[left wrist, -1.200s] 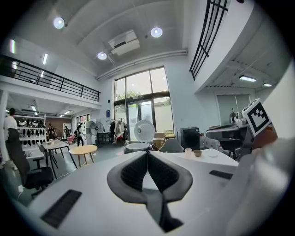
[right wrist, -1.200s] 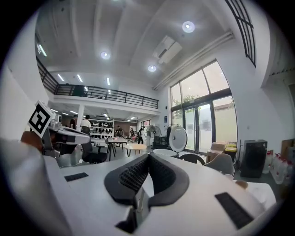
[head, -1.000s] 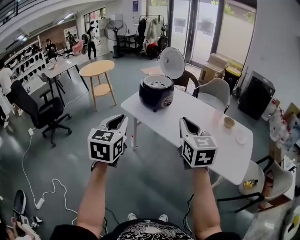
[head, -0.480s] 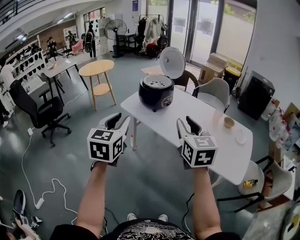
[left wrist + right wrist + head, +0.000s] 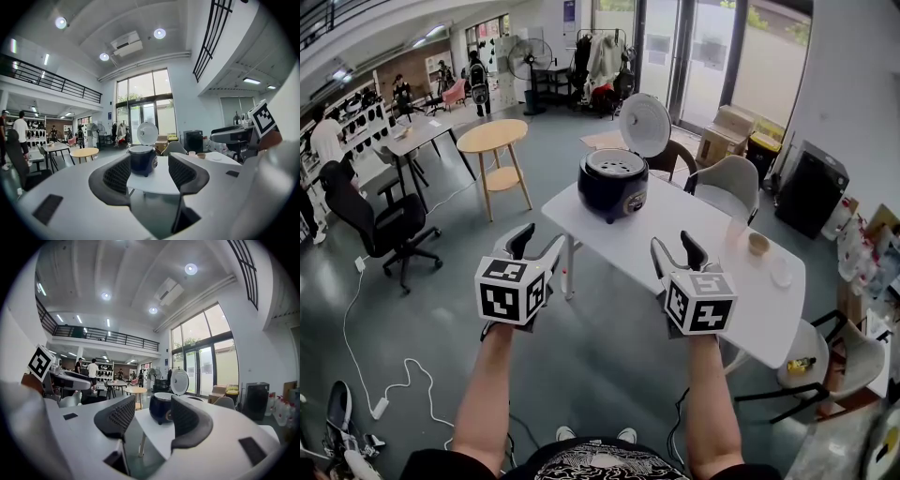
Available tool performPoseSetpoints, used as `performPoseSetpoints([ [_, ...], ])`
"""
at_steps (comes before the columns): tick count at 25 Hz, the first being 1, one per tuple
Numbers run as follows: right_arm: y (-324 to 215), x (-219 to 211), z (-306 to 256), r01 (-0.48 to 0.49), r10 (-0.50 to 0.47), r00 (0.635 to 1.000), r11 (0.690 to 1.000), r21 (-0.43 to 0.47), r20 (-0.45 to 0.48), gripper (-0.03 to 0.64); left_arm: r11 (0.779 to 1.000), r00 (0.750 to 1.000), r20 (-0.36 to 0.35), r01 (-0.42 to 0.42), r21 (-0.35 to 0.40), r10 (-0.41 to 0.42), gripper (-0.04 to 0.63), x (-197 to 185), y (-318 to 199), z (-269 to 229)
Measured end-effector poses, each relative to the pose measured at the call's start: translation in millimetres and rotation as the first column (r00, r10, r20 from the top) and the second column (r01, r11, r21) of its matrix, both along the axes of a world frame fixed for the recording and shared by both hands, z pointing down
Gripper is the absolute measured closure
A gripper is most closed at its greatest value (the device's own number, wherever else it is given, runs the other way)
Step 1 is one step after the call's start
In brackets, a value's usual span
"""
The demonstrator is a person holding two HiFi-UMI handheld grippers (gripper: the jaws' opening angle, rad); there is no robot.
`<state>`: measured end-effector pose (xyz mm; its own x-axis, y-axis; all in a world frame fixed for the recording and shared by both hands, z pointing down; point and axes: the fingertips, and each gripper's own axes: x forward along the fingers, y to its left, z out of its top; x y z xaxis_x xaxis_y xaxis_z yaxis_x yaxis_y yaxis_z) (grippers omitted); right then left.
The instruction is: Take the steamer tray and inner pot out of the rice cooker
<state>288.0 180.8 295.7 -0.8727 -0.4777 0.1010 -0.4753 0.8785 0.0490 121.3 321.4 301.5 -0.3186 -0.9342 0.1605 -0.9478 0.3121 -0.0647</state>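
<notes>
A dark blue rice cooker [image 5: 612, 185] stands near the far-left corner of the white table [image 5: 694, 258], its white lid [image 5: 644, 125] raised. A pale steamer tray [image 5: 614, 163] with holes sits in its top; the inner pot is hidden. Both grippers hover short of the table, well away from the cooker. My left gripper [image 5: 538, 246] and right gripper [image 5: 677, 251] are opening, with nothing between their jaws. The cooker [image 5: 142, 159] shows far off beyond the left gripper [image 5: 149, 173], and the same cooker [image 5: 161, 408] beyond the right gripper [image 5: 149, 417].
A small cup [image 5: 757, 244] and a flat dish [image 5: 782, 274] sit at the table's right end. Grey chairs [image 5: 731, 185] stand behind the table, a round wooden table [image 5: 494, 138] and a black office chair [image 5: 380, 220] to the left. A cable [image 5: 389, 384] lies on the floor.
Both grippers' jaws have spread from shut to open. The hands have stayed where they were.
</notes>
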Motion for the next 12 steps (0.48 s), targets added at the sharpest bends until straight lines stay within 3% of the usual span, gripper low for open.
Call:
performPoseSetpoints([
  [4, -3.3, 0.7, 0.1, -0.016, 0.016, 1.000, 1.000, -0.008, 0.009, 0.339, 1.000, 1.000, -0.010, -0.003, -0.006, 0.003, 0.275, -3.8, -0.6, 2.3],
  [12, 2.0, -8.3, 5.3, -0.055, 0.056, 0.998, 0.998, -0.030, 0.023, 0.230, 1.000, 1.000, 0.001, 0.014, -0.004, -0.014, 0.236, -26.3, 13.3, 7.5],
])
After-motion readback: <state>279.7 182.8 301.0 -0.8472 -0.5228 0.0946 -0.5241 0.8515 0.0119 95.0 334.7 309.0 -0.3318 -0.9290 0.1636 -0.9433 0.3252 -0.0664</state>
